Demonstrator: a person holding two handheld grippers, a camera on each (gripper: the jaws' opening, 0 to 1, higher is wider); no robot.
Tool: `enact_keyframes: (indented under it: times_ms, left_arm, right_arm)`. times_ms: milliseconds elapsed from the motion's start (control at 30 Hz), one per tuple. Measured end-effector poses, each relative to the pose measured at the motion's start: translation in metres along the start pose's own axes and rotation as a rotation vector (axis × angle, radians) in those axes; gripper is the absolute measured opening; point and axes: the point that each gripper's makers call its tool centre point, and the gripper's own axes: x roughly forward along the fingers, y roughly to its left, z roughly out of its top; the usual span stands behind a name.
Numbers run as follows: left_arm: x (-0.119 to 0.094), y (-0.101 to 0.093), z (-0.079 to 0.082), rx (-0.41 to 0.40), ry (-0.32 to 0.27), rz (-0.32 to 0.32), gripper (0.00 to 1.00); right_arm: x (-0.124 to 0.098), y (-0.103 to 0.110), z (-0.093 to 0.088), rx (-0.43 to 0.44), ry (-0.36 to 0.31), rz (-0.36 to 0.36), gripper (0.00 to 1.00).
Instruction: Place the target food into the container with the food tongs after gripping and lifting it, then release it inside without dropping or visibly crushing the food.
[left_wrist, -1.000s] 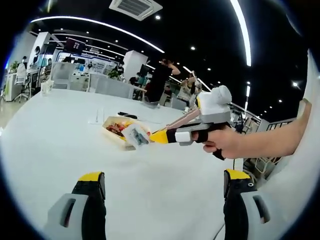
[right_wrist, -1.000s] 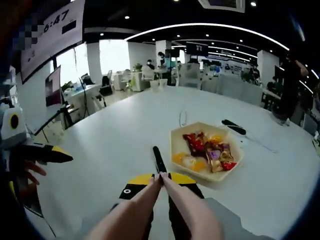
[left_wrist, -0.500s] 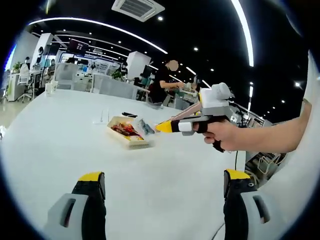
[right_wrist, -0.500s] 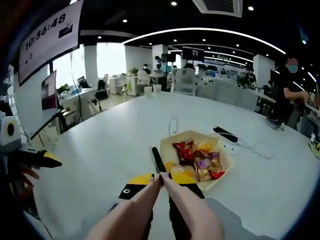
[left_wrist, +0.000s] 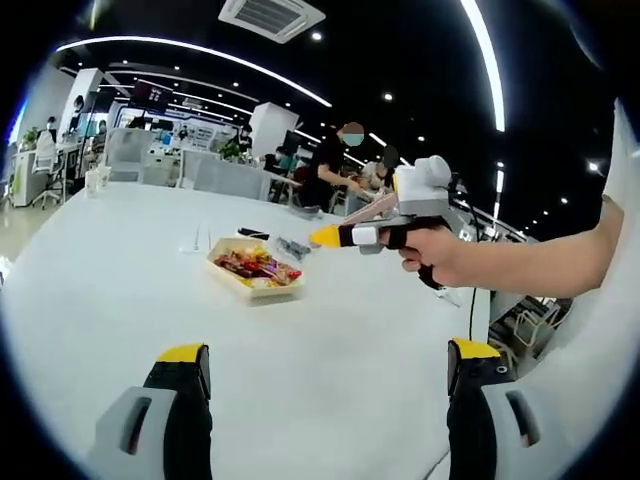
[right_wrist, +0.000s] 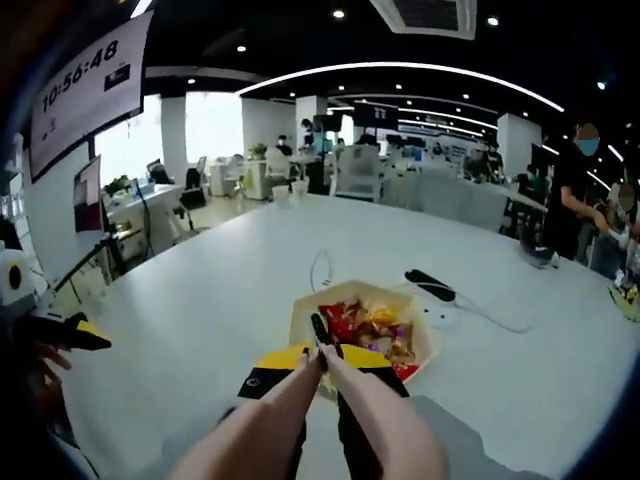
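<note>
- Left gripper (left_wrist: 322, 385): two yellow-tipped jaws spread wide, nothing between them, above the white table (left_wrist: 120, 290).
- Right gripper (right_wrist: 322, 362): jaws pressed together on one pair of pink food tongs (right_wrist: 340, 420); the black tong tip sits ahead over the tray.
- One hexagonal tray (right_wrist: 425, 345) of mixed wrapped snacks (right_wrist: 365, 325) lies just ahead of the right gripper.
- One black device (right_wrist: 430, 285) with a white cable lies beyond the tray.

A pale cream hexagonal paper container (right_wrist: 424, 333) is sitting at frame centre on the white counter (right_wrist: 200, 310), holding a heap of red, orange and purple wrapped snacks (right_wrist: 365, 325).
</note>
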Motion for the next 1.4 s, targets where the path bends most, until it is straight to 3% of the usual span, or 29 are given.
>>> enact_keyframes:
  times_ms: [300,633,767,900,1233,1400]
  left_arm:
    - [-0.003,-0.002,-0.003,-0.019,0.004,0.017,0.99]
    - [-0.001,-0.001,-0.004,-0.03,0.007,0.031,0.99]
    - [-0.003,0.004,-0.004,-0.034,0.008,0.052,0.99]
    - [-0.009,-0.003,0.009,-0.043,-0.034,0.053,0.99]
    - [-0.013,-0.003,0.01,-0.026,-0.041,0.084,0.99]
    - [-0.017,0.0,0.011,-0.034,-0.051,0.109,0.99]
  right_arm:
    - [0.009,-0.021,0.018,0.01,-0.01,-0.036,0.09]
    - [0.025,-0.037,0.051,-0.007,-0.048,-0.028,0.09]
    - [0.031,-0.037,0.056,0.006,-0.048,-0.022,0.09]
    - [0.037,-0.033,0.059,-0.004,-0.044,-0.004,0.09]
    - [0.048,-0.026,0.082,0.002,-0.081,0.03,0.11]
    - [0.055,-0.019,0.083,-0.005,-0.09,0.05,0.12]
